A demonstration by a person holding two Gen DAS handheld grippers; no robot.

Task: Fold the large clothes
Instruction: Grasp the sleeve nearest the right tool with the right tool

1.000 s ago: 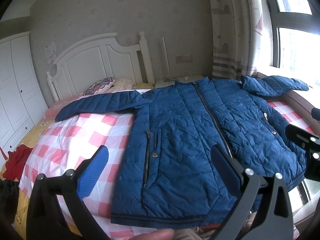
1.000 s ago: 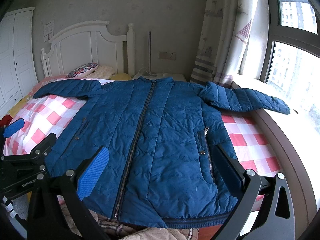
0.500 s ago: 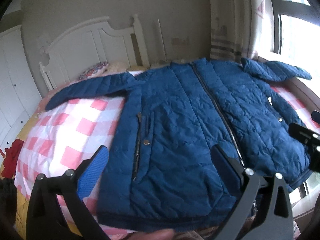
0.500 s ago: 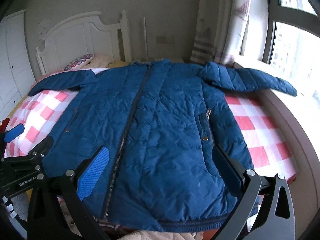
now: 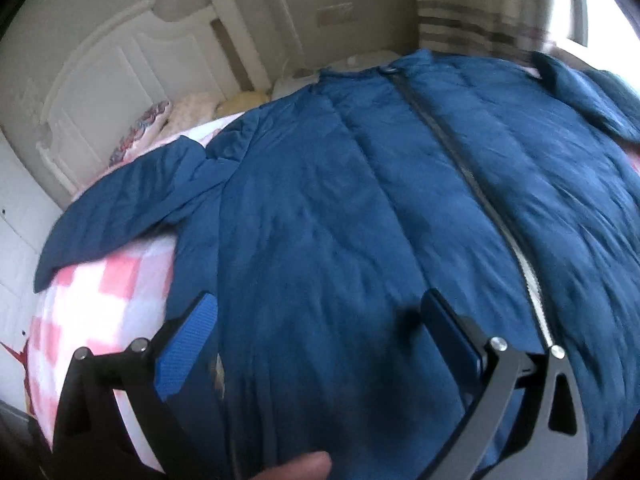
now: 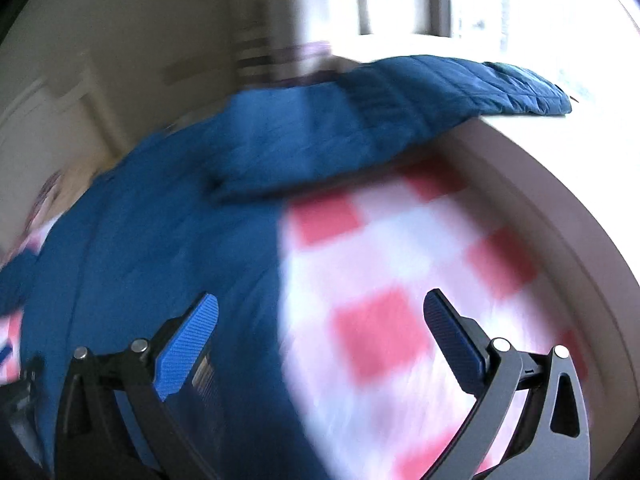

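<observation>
left tool (image 5: pixel 318 334): released, hovering over jacket (image 5: pixel 360 220) body | right tool (image 6: pixel 320 334): released, straddling jacket side edge | checked bedsheet (image 6: pixel 400 280) lying exposed rightward

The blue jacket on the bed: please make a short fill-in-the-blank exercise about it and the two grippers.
1. The blue jacket is closed down the front by a ____.
2. It lies on a blanket checked in white and ____.
3. The left gripper and the right gripper are both ____.

Missing words: zipper; pink; open
</observation>
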